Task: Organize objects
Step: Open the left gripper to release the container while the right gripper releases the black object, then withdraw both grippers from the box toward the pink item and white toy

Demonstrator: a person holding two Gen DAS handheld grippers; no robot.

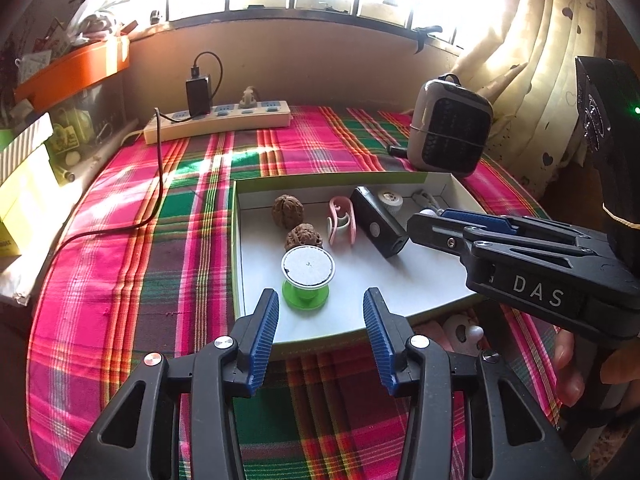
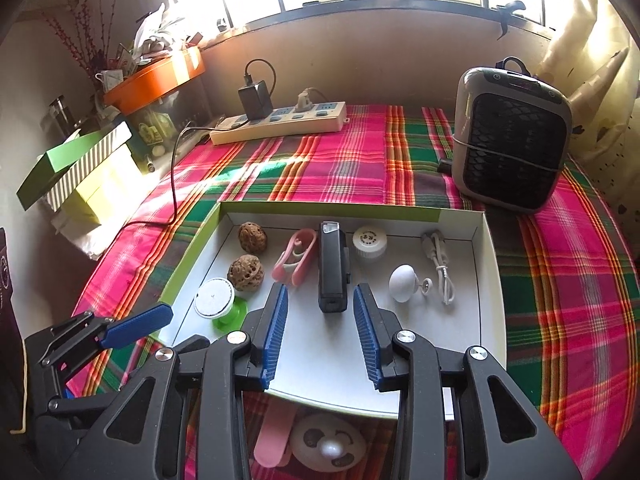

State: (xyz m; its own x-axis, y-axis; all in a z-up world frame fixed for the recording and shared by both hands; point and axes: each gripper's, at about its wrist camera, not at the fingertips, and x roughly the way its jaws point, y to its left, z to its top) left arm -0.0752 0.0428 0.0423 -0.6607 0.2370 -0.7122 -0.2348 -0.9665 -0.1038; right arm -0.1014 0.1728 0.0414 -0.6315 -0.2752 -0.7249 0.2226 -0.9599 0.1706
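Left tongs (image 1: 320,336): jaws apart, nothing between the pads, hanging over the near rim of the white tray (image 1: 400,280). The green spool (image 1: 307,276) stands just beyond the tips, lower centre of the left wrist view, clear of both pads.

Right tongs (image 2: 320,332): jaws parted to a moderate gap, empty. The black rectangular device (image 2: 333,268) lies just ahead of the tips, in line with the gap but not touched.

In the tray, from the right wrist view, left to right: spool, two walnuts (image 2: 248,256), a pink clip (image 2: 294,260), the black device, a white round cap (image 2: 370,242), a white knob (image 2: 404,282), a coiled white cable (image 2: 440,268). All lie loosely in a row and apart from one another, except the lower walnut, which sits just beside the spool.

My reading: most of the sorting is done, since seven kinds of item are already in the tray.

Still outside it: a pink flat piece (image 2: 274,436) and a round white face-patterned thing (image 2: 328,442), both on the plaid tabletop (image 2: 360,168) at bottom centre, just under the tray's near edge and between my right tongs' arms. I judge these are what remains.

Upper frame, not part of the job as far as I can tell: power strip (image 2: 280,120), small heater (image 2: 514,140).
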